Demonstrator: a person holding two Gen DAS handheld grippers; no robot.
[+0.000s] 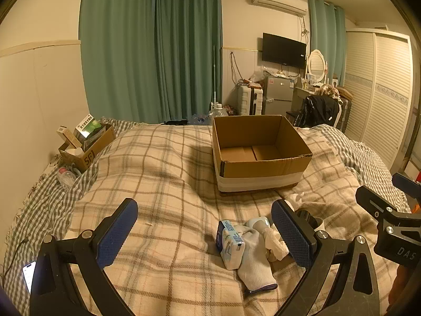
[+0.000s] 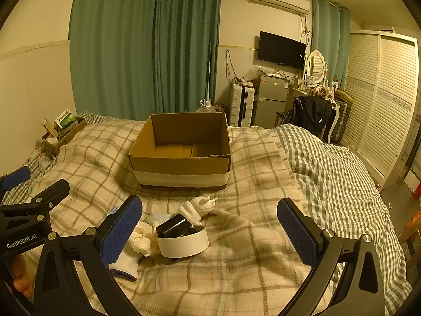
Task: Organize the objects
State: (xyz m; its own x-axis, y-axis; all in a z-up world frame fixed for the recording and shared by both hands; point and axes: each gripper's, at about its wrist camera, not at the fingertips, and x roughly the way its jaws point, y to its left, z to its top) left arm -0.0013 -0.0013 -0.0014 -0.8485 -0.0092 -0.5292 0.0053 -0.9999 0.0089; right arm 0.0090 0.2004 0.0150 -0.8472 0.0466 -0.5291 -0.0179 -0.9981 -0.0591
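Note:
An empty brown cardboard box (image 1: 263, 152) sits on the plaid bed; it also shows in the right wrist view (image 2: 181, 152). My left gripper (image 1: 205, 233) is open above a small blue-white packet (image 1: 230, 243) and a white glove (image 1: 256, 263). My right gripper (image 2: 210, 226) is open above a round white tub (image 2: 183, 243) holding a black object (image 2: 172, 225), with a white figurine (image 2: 197, 208) just behind it and crumpled tissue (image 2: 143, 237) to its left. Nothing is held.
A small carton of boxes and bottles (image 1: 84, 144) stands at the bed's far left by the wall. A phone (image 1: 29, 273) lies at the left edge. Beyond the bed are a fridge (image 2: 269, 102), a chair with clothes (image 2: 310, 113) and a wardrobe (image 2: 381, 100).

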